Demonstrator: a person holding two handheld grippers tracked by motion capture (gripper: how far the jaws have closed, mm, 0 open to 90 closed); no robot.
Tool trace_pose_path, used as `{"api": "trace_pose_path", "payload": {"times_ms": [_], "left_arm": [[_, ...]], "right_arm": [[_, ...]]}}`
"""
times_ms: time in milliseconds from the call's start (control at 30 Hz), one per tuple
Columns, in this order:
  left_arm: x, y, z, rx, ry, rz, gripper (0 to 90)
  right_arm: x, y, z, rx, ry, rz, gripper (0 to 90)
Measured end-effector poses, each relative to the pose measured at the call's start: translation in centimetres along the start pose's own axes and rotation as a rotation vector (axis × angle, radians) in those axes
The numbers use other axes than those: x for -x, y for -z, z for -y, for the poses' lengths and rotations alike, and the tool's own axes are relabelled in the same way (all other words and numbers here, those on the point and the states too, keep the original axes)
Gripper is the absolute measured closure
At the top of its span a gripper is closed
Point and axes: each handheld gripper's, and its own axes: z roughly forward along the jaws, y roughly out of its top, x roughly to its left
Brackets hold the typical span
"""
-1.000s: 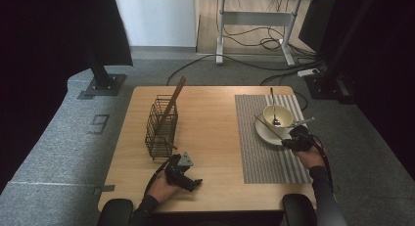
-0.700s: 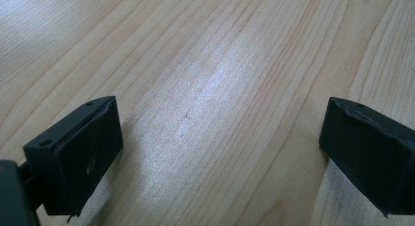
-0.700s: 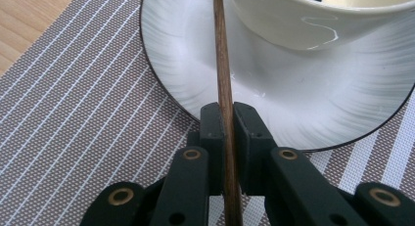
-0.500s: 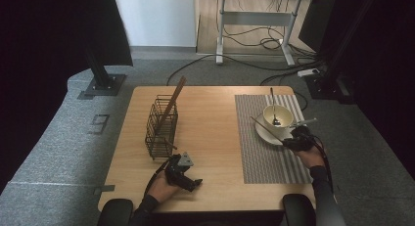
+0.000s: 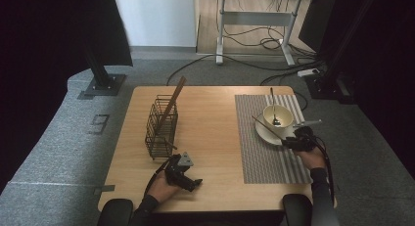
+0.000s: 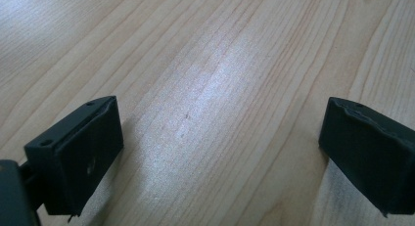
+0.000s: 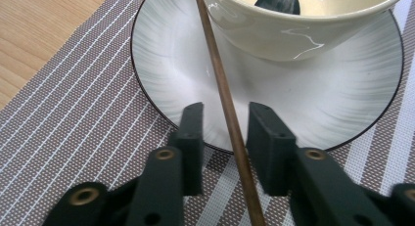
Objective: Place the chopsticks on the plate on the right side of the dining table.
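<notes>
Item: right hand-held gripper, near the table's right edge, over the near rim of the plate. Jaws narrow, standing either side of a chopstick with a small gap each side; not yet clamped, as far as the right gripper view shows. The stick lies slanted across the plate, leaning against the bowl.

Handling note (judgement): the step in hand looks to be taking up this chopstick. Close evenly so the stick sits mid-pad; a thin round stick is likely to roll or pivot if pinched off-centre. Lift clear of the bowl rim before swinging, lest the bowl tip.

Item: left hand-held gripper, near edge of the table, left of centre. Jaws wide apart, holding nothing, bare wood between them.

Item: striped placemat, right half of the table, under the plate; a spoon stands in the bowl.

Item: wire basket, left of centre, holding a second chopstick leaning toward the far edge.

Surroundings: grey carpet, dark curtains either side, cables and a desk frame beyond the far edge
</notes>
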Motion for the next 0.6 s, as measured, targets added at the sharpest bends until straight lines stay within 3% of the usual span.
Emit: {"api": "trace_pose_path", "payload": {"times_ms": [100,233,300,400,600], "left_arm": [[0.0,0.0,0.0,0.000,0.000,0.000,2.2],[0.0,0.0,0.0,0.000,0.000,0.000,2.2],[0.0,0.0,0.0,0.000,0.000,0.000,2.3],[0.0,0.0,0.0,0.000,0.000,0.000,2.2],[0.0,0.0,0.0,-0.001,0.000,0.000,2.1]], "right_arm": [[-0.4,0.2,0.3,0.020,0.007,0.005,52.1],[-1.3,0.7,0.1,0.031,0.061,0.042,42.3],[-1.6,0.9,0.1,0.051,0.051,-0.005,36.8],[-2.4,1.0,0.4,0.052,0.083,0.012,28.8],[-2.9,1.3,0.9,0.082,0.048,-0.019,21.4]]}}
